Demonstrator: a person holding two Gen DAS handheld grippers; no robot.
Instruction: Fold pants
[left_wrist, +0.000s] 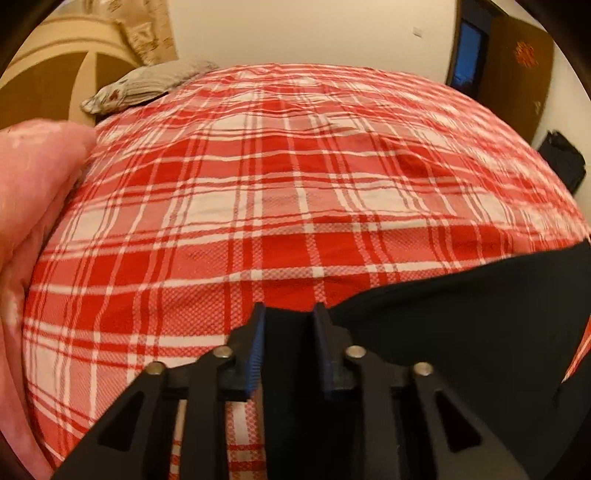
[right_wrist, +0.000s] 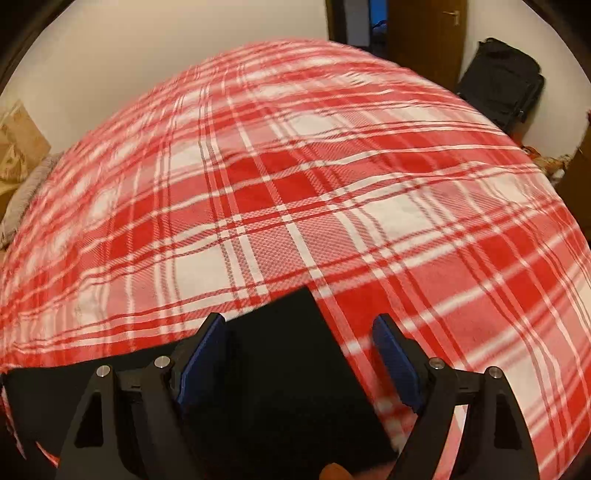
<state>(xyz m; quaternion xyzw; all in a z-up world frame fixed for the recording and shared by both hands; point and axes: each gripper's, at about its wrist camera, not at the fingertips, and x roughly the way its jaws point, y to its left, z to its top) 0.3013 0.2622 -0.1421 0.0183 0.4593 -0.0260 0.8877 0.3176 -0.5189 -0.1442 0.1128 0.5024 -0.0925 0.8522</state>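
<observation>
Bed: a red-and-white plaid blanket (left_wrist: 280, 192) covers nearly all of both views; the bed carries the work.
Pink bedding: a bunched pink quilt (left_wrist: 33, 229) at the left edge of the left wrist view.
Pants: black pants (left_wrist: 461, 310) lie on the blanket at the near edge. In the right wrist view a straight-edged panel of them (right_wrist: 288, 369) runs up between the fingers, and more dark cloth spreads off to the left.
Step in hand: probably the start of a fold, both tools taking hold at the near edge of the garment.
Next move: judged from this, the right fingers must close on the cloth first; then both ends should lift together and carry over evenly, so the edges meet.
Left gripper (left_wrist: 290, 314): fingers narrowly apart with black cloth filling the gap; it seems to be pinching the pants, though contact at the pads is hard to read.
Right gripper (right_wrist: 299, 325): fingers spread wide, straddling the panel, gripping nothing.
</observation>
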